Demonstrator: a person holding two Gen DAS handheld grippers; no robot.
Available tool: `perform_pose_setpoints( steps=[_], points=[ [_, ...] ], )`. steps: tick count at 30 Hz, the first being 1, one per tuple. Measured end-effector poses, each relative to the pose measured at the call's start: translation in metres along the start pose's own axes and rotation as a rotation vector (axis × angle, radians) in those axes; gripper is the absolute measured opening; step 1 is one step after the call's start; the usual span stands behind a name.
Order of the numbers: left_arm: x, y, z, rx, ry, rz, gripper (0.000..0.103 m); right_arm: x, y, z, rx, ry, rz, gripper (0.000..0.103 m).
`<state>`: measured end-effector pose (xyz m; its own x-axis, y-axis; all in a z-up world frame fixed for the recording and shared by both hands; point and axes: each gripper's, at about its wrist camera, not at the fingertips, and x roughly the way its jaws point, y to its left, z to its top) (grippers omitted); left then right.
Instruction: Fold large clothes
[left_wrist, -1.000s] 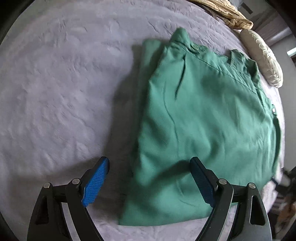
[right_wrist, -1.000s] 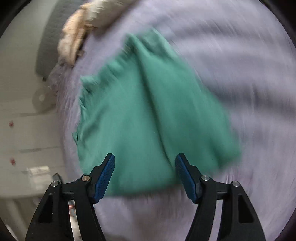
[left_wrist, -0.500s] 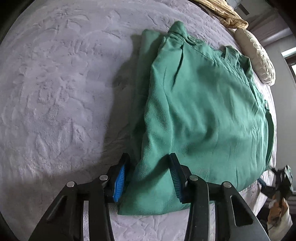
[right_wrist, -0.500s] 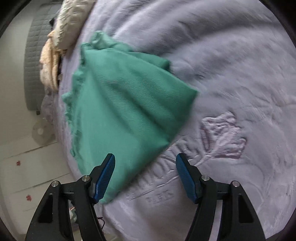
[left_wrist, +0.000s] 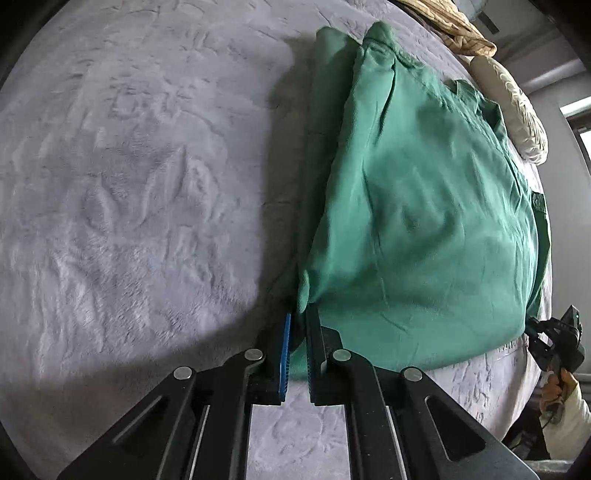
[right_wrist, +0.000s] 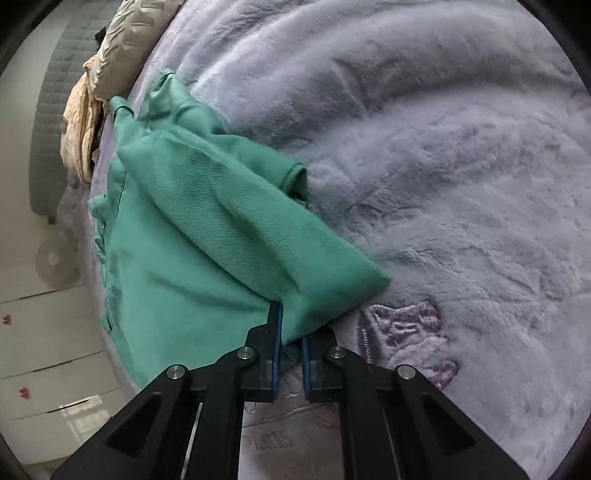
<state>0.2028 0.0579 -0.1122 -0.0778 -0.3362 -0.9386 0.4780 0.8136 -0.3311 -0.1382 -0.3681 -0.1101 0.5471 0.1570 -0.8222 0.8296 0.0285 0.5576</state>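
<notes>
The folded green woven garment (left_wrist: 413, 221) lies flat on a bed covered by a pale lilac plush blanket (left_wrist: 129, 177), close to the blanket's edge. The garment is doubled over itself, with a narrower layer showing along one long side.

The left gripper (left_wrist: 297, 332), a black frame with blue pads, is clamped on one near corner of the garment; the cloth bunches between its narrow jaws. The right gripper (right_wrist: 290, 332), of the same build, has its jaws closing, with the garment's other near corner pinched between the pads and pulled up into a ridge. In the left wrist view the right gripper (left_wrist: 554, 339) appears just past the garment's far corner, held by a hand (left_wrist: 557, 387).

Beyond the garment's far end rest a cream quilted cushion (left_wrist: 517, 110) and a tan woven throw (left_wrist: 458, 29). Beside the garment, raised embroidery (right_wrist: 406, 325) marks the blanket. White drawers (right_wrist: 44, 350) stand past the bed's edge.
</notes>
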Motion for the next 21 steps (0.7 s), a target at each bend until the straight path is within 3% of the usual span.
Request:
perform_pose_setpoints(
  steps=[4, 5, 8, 11, 14, 18, 21],
  points=[
    [-0.025, 0.003, -0.01, 0.024, -0.013, 0.11, 0.01, -0.016, 0.009, -0.003, -0.043, 0.027, -0.056, 0.011],
    [-0.032, 0.003, -0.012, 0.025, -0.02, 0.126, 0.01, -0.021, 0.012, -0.006, -0.055, 0.032, -0.069, 0.016],
    [-0.055, 0.003, -0.016, -0.003, -0.064, 0.135, 0.01, -0.039, 0.023, -0.021, -0.113, 0.022, -0.076, 0.016],
    [-0.067, -0.015, -0.009, -0.009, -0.119, 0.119, 0.01, -0.055, 0.044, -0.031, -0.222, -0.041, -0.096, 0.016],
    [-0.055, -0.038, 0.002, 0.028, -0.12, 0.129, 0.01, -0.059, 0.069, -0.028, -0.332, -0.098, -0.122, 0.016],
    [-0.013, -0.049, 0.013, 0.048, -0.059, 0.237, 0.01, -0.035, 0.094, -0.008, -0.398, -0.1, -0.155, 0.016],
    [-0.001, -0.043, 0.013, 0.023, -0.039, 0.237, 0.01, -0.017, 0.074, 0.009, -0.352, -0.056, -0.229, 0.016]
  ],
)
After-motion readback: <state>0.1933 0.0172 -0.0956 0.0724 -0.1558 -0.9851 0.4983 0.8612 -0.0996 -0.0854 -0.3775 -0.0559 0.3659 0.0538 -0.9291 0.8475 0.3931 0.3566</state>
